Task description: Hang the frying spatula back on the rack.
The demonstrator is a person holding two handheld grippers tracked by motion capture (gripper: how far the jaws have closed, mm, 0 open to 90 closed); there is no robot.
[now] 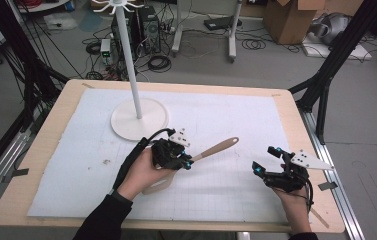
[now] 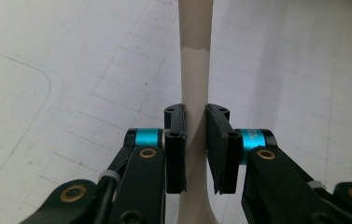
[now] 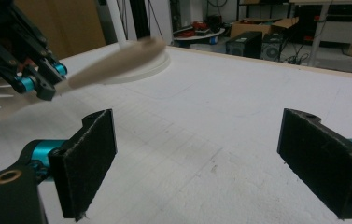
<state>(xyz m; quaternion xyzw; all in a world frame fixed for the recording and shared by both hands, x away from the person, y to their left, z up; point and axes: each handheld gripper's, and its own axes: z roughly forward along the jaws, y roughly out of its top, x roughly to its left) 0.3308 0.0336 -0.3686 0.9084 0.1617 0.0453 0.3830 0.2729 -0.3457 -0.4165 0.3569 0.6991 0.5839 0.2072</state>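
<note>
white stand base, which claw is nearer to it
Left. The left claw, shut on the spatula, is just in front of the stand base; the right claw sits farther right.

I'm looking over my table and there's nothing to read: no words, labels, brands or numbers on the white mat [image 1: 226, 120], just a faint printed grid. Nothing written on the spatula [image 1: 211, 151] either, and the boxes on the floor behind are too blurred to tell.
</note>
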